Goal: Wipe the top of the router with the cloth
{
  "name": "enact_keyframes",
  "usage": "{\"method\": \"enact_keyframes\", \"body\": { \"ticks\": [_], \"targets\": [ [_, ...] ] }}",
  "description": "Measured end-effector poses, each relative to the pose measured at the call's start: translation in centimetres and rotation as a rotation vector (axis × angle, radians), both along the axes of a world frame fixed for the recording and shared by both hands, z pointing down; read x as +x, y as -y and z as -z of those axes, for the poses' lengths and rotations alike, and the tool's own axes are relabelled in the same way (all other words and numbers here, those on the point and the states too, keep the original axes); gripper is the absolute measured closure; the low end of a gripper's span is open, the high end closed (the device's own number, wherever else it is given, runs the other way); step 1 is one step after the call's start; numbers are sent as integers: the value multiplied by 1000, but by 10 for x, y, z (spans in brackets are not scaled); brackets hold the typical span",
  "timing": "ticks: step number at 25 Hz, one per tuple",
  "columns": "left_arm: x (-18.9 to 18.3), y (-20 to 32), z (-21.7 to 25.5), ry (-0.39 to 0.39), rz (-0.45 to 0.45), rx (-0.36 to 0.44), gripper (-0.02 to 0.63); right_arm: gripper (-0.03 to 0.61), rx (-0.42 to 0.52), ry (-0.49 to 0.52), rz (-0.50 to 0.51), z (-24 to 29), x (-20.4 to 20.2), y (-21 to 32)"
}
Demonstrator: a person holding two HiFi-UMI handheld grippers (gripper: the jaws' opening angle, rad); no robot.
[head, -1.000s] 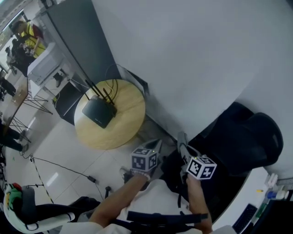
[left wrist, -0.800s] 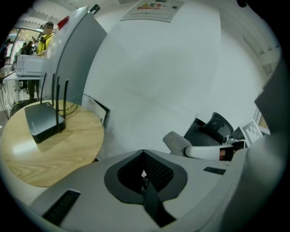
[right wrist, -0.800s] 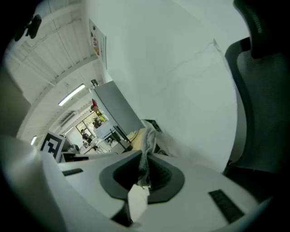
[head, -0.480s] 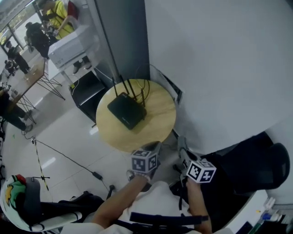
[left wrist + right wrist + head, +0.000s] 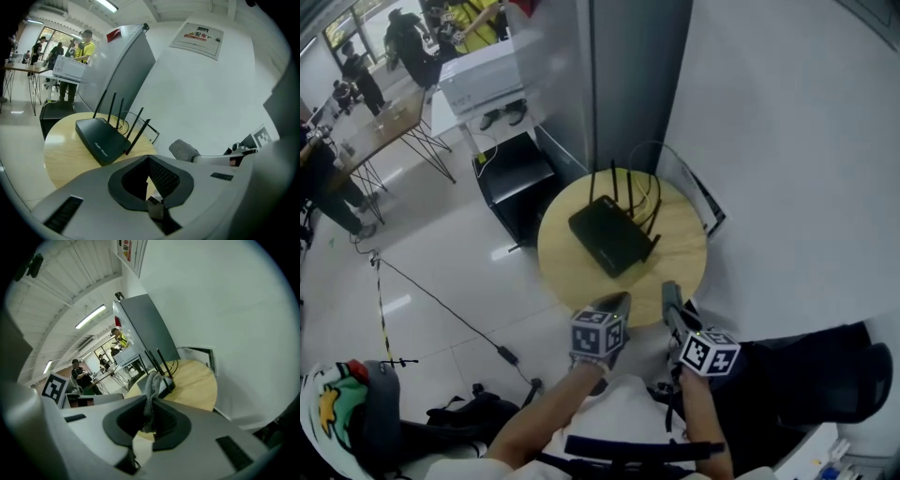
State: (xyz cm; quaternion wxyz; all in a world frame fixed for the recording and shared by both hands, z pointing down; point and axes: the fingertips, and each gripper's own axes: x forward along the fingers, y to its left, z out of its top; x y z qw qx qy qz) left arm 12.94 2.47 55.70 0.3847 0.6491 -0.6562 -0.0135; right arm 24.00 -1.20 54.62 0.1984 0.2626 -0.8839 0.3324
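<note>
A black router (image 5: 611, 236) with several upright antennas lies on a round wooden table (image 5: 572, 272) beside a white wall. Both grippers hover at the table's near edge, short of the router. My left gripper (image 5: 617, 300) is shut, with nothing between its jaws. My right gripper (image 5: 668, 291) is shut on a grey cloth (image 5: 151, 390), which stands up between the jaws and hides part of the router (image 5: 165, 383). In the left gripper view the router (image 5: 101, 138) lies ahead on the table (image 5: 61, 150), and the cloth (image 5: 184, 150) shows at the right.
A wire and a flat panel (image 5: 696, 195) leaning on the wall lie behind the table. A black box (image 5: 511, 183) and a grey pillar (image 5: 609, 75) stand beyond it. A cable (image 5: 441, 305) runs over the floor. A dark chair (image 5: 806, 375) is at the right. People are at tables far left.
The table and router have come closer to both grippers and nearer the middle of the head view. Both grippers keep their hold and spacing.
</note>
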Motion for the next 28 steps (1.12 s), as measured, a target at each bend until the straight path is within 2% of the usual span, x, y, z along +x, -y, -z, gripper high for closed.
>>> {"method": "enact_keyframes", "body": {
  "ticks": [8, 14, 21, 28],
  "targets": [
    [-62, -35, -17, -32, 1, -20, 615, 541, -25, -17, -3, -14, -66, -30],
    [-80, -41, -27, -64, 11, -27, 615, 541, -32, -55, -8, -22, -79, -42],
    [-96, -15, -36, -45, -4, -50, 615, 540, -67, -50, -20, -41, -100, -15],
    [-118, 26, -43, 20, -44, -112, 615, 540, -99, -92, -8, -70, -143, 19]
  ]
}}
